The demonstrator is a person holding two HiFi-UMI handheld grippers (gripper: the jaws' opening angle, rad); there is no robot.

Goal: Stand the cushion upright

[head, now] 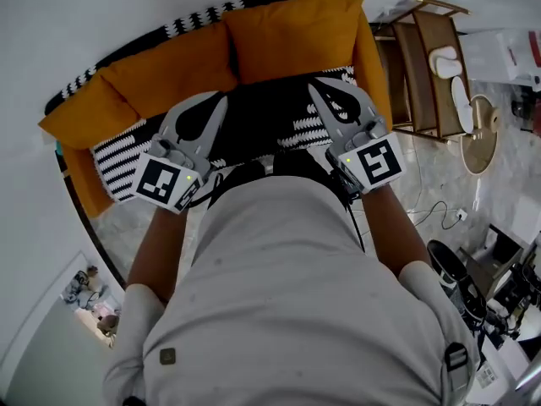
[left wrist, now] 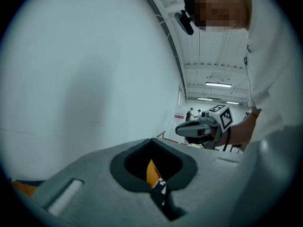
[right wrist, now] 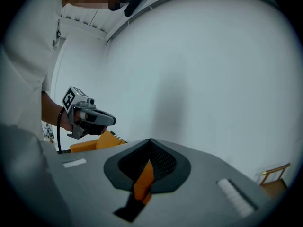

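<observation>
A large orange cushion [head: 292, 36] with black-and-white zigzag trim leans toward the back of the sofa [head: 118, 155], beside a second orange cushion [head: 144, 83]. My left gripper [head: 222, 100] reaches the cushion's lower left edge and my right gripper [head: 314, 84] its lower right edge. In the left gripper view the jaws [left wrist: 160, 192] are shut on a fold of orange and patterned fabric [left wrist: 154, 175]. In the right gripper view the jaws [right wrist: 137, 197] are shut on orange fabric [right wrist: 143, 176]. Each gripper view also shows the other gripper [left wrist: 199, 128] [right wrist: 90, 119].
The sofa seat carries a black-and-white patterned cover [head: 127, 146]. A wooden rack [head: 423, 66] stands right of the sofa, with a round table [head: 482, 134] and floor cables [head: 439, 214] beyond. A plain white wall backs the sofa. My white-shirted torso fills the lower head view.
</observation>
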